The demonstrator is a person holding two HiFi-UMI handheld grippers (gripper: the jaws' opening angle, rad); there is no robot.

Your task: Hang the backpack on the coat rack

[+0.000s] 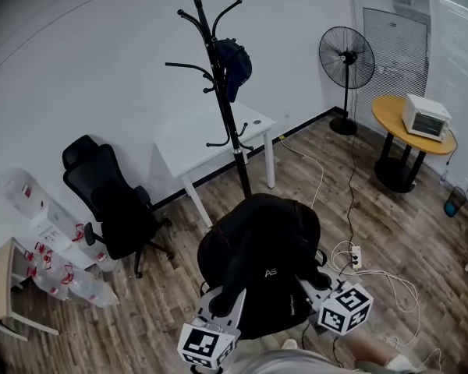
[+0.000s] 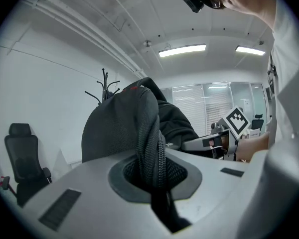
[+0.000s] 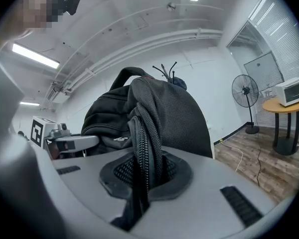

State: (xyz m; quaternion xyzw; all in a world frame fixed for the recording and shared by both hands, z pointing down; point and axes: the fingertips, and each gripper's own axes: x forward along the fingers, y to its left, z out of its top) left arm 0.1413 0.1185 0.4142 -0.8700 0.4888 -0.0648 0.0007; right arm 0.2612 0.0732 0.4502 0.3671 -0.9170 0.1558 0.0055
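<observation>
Black backpack [image 1: 261,263] held up; L tool [image 2: 152,171], R tool [image 3: 142,171] each clamped on strap [image 2: 150,128].

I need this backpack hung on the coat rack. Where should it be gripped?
The shoulder straps, from the backpack's strap side: each is a narrow padded band jaws can pinch, as the left gripper and right gripper do. The top handle is likely left free for a hook.

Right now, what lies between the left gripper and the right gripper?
The black backpack: in the head view it hangs between the left gripper and the right gripper, each shut on one of its straps, as both gripper views show.
</observation>
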